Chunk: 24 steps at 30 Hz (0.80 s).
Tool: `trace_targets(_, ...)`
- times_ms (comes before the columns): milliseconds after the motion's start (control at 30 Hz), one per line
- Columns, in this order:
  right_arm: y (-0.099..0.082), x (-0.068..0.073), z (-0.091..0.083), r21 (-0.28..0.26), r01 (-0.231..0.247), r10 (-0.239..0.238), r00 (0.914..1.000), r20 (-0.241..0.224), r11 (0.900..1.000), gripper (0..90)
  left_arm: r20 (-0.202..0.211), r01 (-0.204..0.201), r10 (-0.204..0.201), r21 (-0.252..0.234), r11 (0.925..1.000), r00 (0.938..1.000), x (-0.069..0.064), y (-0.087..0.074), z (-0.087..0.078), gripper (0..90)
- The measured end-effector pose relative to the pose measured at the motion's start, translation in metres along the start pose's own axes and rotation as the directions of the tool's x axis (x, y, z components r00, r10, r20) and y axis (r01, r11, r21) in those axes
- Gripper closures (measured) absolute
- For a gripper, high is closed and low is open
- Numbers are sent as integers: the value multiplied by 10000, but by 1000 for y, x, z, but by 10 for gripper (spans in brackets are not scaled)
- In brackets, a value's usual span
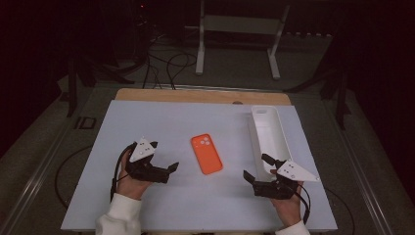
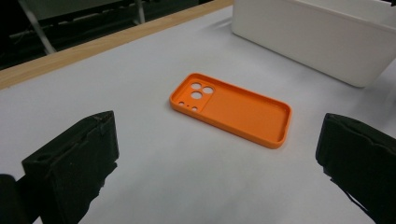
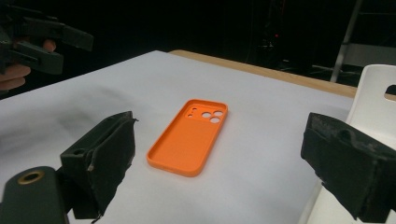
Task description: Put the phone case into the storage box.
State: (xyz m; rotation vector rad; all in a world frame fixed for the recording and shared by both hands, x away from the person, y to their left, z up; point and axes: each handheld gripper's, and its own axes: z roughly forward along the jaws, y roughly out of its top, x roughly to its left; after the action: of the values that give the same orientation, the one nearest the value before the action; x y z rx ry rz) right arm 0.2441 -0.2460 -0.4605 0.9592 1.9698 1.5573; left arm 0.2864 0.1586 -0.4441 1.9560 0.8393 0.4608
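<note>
White table (image 1: 147, 205): orange phone case (image 1: 206, 153) beside white bin (image 1: 269, 132).

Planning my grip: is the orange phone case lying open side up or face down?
Open side up. The orange phone case lies flat on the white table; both gripper views show its raised rim around the hollow inside and the camera cutouts.

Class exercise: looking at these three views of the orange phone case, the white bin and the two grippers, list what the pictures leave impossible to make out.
- Phone case underside: hidden in every view, it lies on the table.
- White bin contents: left gripper view shows its outer wall; right gripper view cuts it off at the edge.
- Background beyond the table: too dark.
- Left gripper and right gripper finger pads: too small in the high view.
</note>
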Motion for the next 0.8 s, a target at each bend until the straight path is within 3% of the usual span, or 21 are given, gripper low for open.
trace_targets(800, 0, -1, -1, -28, -28, 28, 10000, 33, 10000, 99, 473, -88, 69, 394, 9992, 9989, -7, 9, 33, 1)
